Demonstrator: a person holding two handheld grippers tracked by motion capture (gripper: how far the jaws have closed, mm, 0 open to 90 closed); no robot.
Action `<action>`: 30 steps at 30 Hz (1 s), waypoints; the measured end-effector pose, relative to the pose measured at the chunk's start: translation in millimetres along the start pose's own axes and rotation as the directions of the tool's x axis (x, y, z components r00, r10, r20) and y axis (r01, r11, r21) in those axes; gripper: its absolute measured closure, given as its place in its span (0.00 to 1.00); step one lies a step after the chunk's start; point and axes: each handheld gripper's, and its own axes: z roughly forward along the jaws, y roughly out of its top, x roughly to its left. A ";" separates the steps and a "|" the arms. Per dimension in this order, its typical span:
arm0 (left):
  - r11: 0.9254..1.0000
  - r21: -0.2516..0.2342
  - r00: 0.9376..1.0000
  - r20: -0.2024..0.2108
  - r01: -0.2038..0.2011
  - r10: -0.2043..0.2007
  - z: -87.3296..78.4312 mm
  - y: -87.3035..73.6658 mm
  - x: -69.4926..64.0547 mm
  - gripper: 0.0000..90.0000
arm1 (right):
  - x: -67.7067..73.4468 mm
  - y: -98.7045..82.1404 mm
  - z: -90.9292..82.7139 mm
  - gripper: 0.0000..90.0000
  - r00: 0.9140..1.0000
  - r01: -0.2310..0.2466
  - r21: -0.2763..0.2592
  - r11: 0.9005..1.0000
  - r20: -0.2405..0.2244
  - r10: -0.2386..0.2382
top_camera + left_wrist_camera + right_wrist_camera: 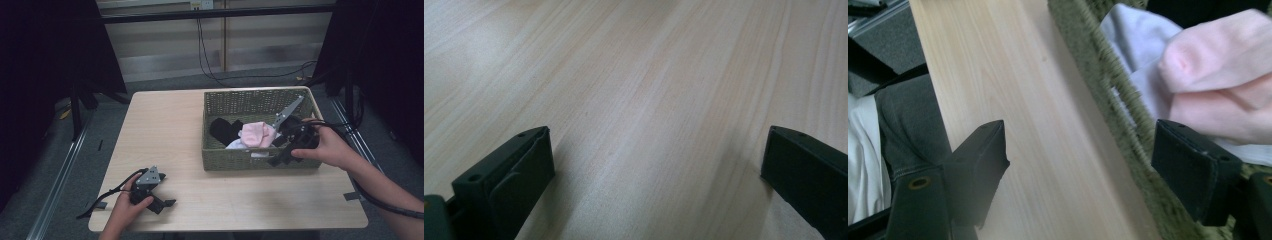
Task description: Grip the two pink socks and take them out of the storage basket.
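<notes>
A green woven basket stands on the right half of the wooden table. In it lie a pink cloth, a white cloth and a black cloth. My right gripper is open at the basket's front right corner. In the right gripper view it straddles the basket rim, one jaw over the table, the other inside by the pink cloth and white cloth. My left gripper rests open near the table's front left, with bare wood between its jaws.
Black stands and dark curtains flank the table on both sides. Cables run over the grey floor behind it. A metal rail lies along the floor at the left. The person's grey trousers are below the table's front edge.
</notes>
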 end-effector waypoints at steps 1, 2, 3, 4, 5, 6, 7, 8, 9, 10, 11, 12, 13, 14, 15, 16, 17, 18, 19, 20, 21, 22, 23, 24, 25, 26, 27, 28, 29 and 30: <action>1.000 0.000 1.000 0.000 0.000 0.000 0.0 0.0 0.0 0.00 | -2.8 2.2 -2.3 0.24 1.000 -0.005 -0.006 1.000 0.002 0.005; 1.000 0.000 1.000 0.000 0.000 0.000 0.0 0.0 0.0 0.00 | -4.4 4.0 -4.0 0.25 1.000 -0.012 -0.004 1.000 0.010 0.012; 1.000 0.000 1.000 0.000 0.000 0.000 0.0 0.0 0.0 0.00 | -7.6 5.6 -5.2 0.25 1.000 -0.008 -0.016 1.000 0.014 0.008; 1.000 0.000 1.000 0.000 0.000 0.000 0.0 0.0 0.0 0.00 | -10.4 7.3 -6.5 0.25 1.000 -0.016 -0.020 1.000 0.025 0.016; 1.000 0.000 1.000 0.000 0.000 0.000 0.0 0.0 0.0 0.00 | -13.5 8.8 -7.4 0.26 0.999 -0.018 -0.019 1.000 0.035 0.018; 1.000 0.000 1.000 0.000 0.000 0.000 0.0 0.0 0.0 0.00 | -16.9 10.1 -7.7 0.26 0.999 -0.024 -0.022 0.999 0.046 0.025; 1.000 0.000 1.000 0.000 0.000 0.000 0.0 0.0 0.0 0.00 | -20.4 11.3 -8.0 0.26 0.998 -0.035 -0.024 0.999 0.052 0.037; 1.000 0.000 1.000 0.000 0.000 0.000 0.0 0.0 0.0 0.00 | -23.5 12.5 -8.3 0.26 0.997 -0.051 -0.024 0.998 0.061 0.052; 1.000 0.000 1.000 0.000 0.000 0.000 0.0 0.0 0.0 0.00 | -26.2 13.3 -8.3 0.26 0.996 -0.055 -0.026 0.998 0.069 0.057; 1.000 0.000 1.000 0.000 0.000 0.000 0.0 0.0 0.0 0.00 | -30.7 14.5 -7.9 0.27 0.994 -0.061 -0.025 0.998 0.087 0.063; 1.000 0.000 1.000 0.000 -0.001 0.001 0.0 0.0 0.0 0.00 | -33.3 15.1 -7.6 0.27 0.993 -0.066 -0.023 0.998 0.097 0.068; 1.000 0.000 1.000 0.000 0.000 0.000 0.0 0.0 0.0 0.00 | -38.6 15.6 -6.6 0.27 0.991 -0.080 -0.026 0.996 0.102 0.082; 1.000 0.000 1.000 0.000 -0.002 0.002 0.0 0.0 0.2 0.00 | -42.6 15.9 -5.3 0.28 0.990 -0.100 -0.029 0.995 0.096 0.102; 1.000 0.000 1.000 0.000 -0.003 0.003 0.0 0.0 0.2 0.00 | -46.8 16.1 -3.8 0.29 0.989 -0.108 -0.027 0.994 0.100 0.110; 1.000 0.000 1.000 0.000 0.000 0.000 0.0 0.0 0.0 0.00 | -50.7 16.2 -2.0 0.29 0.987 -0.115 -0.025 0.993 0.110 0.117; 1.000 0.000 1.000 0.000 -0.001 0.001 0.0 0.0 0.0 0.00 | -54.3 16.5 -0.1 0.29 0.984 -0.130 -0.029 0.991 0.116 0.132; 1.000 0.001 1.000 0.000 -0.003 0.003 0.0 0.0 0.2 0.00 | -57.3 16.5 1.2 0.29 0.983 -0.137 -0.030 0.990 0.118 0.139; 1.000 0.000 1.000 0.000 -0.003 0.003 0.0 0.0 0.2 0.00 | -62.5 17.1 4.4 0.29 0.980 -0.152 -0.032 0.988 0.122 0.155; 1.000 0.001 1.000 0.000 -0.003 0.003 0.0 0.0 0.2 0.00 | -66.1 17.4 6.6 0.29 0.979 -0.156 -0.037 0.987 0.127 0.160; 1.000 0.000 1.000 0.000 -0.003 0.003 0.0 0.0 0.2 0.00 | -69.2 18.0 8.8 0.29 0.976 -0.169 -0.041 0.985 0.131 0.173; 1.000 0.000 1.000 0.000 -0.003 0.003 0.0 0.0 0.2 0.00 | -72.3 18.5 11.1 0.30 0.974 -0.175 -0.044 0.984 0.136 0.179; 1.000 0.001 1.000 0.000 -0.003 0.003 0.0 0.0 0.2 0.00 | -75.0 19.1 13.4 0.30 0.972 -0.187 -0.047 0.981 0.139 0.191; 1.000 0.001 1.000 0.000 -0.003 0.003 0.0 0.0 0.2 0.00 | -78.0 19.6 15.9 0.31 0.969 -0.196 -0.049 0.979 0.142 0.201; 1.000 0.001 1.000 0.000 -0.003 0.003 0.0 0.0 0.2 0.00 | -79.9 19.9 17.9 0.31 0.967 -0.203 -0.048 0.978 0.147 0.207; 1.000 0.000 1.000 0.000 -0.003 0.003 0.0 0.0 0.2 0.00 | -82.6 20.1 20.7 0.32 0.964 -0.208 -0.042 0.977 0.157 0.213; 1.000 0.001 1.000 -0.001 -0.003 0.003 0.0 0.0 0.2 0.00 | -86.0 20.2 24.4 0.32 0.960 -0.217 -0.035 0.976 0.173 0.220; 1.000 0.000 1.000 0.000 -0.003 0.003 0.0 0.0 0.2 0.00 | -88.7 20.0 27.2 0.32 0.957 -0.226 -0.035 0.973 0.177 0.229; 1.000 0.000 1.000 0.000 -0.003 0.003 0.0 0.0 0.2 0.00 | -90.6 19.8 29.3 0.33 0.956 -0.232 -0.037 0.972 0.177 0.235; 1.000 0.001 1.000 0.000 -0.003 0.003 0.0 0.0 0.2 0.00 | -92.9 19.6 31.9 0.33 0.954 -0.241 -0.037 0.970 0.177 0.243; 1.000 0.001 1.000 0.000 -0.003 0.003 0.0 0.0 0.2 0.00 | -95.2 19.5 34.2 0.34 0.952 -0.245 -0.036 0.969 0.182 0.248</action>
